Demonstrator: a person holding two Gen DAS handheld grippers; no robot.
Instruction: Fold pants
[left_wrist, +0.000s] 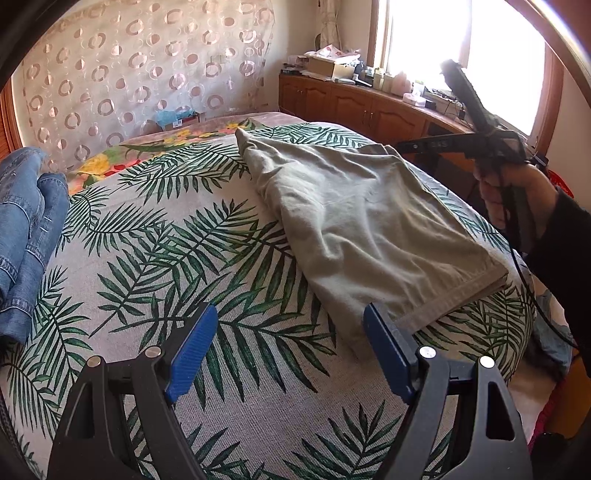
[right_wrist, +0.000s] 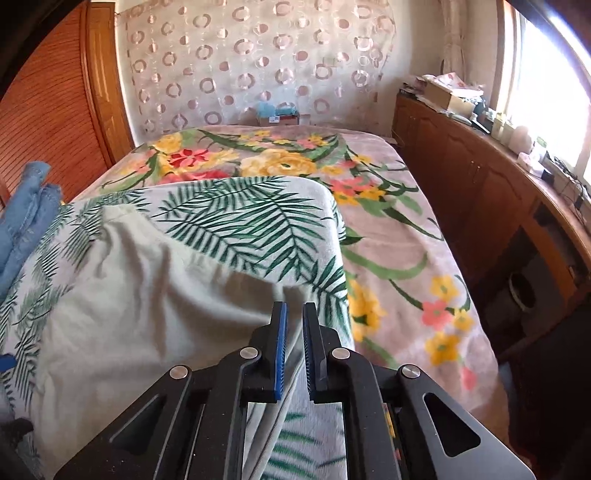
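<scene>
1. The pants (left_wrist: 354, 221), pale grey-green, lie on the palm-leaf sheet (left_wrist: 221, 280) that covers the near part of the bed. They look already doubled into a long strip, with the layered hem end nearest your left gripper (left_wrist: 291, 354) and the far end toward the patterned curtain (left_wrist: 129, 66).
2. Your left gripper hangs just beside the hem end of the pants, its blue pads spread wide and holding nothing; the right-hand pad sits at the hem's corner.
3. Your right gripper (right_wrist: 294, 350) is at the pants' edge on the side toward the wooden cabinets (right_wrist: 480, 192). Its pads are drawn narrow, with a fold of cloth running between them; whether they are truly pinching it, you cannot tell.
4. A heap of blue jeans (left_wrist: 26, 229) lies well away from the pants, on their other side.
5. Expect the cloth to be light, soft and limp: it will sag and wrinkle when lifted. Take all layers together at the hem corners, where the stitched edge looks firmer.
</scene>
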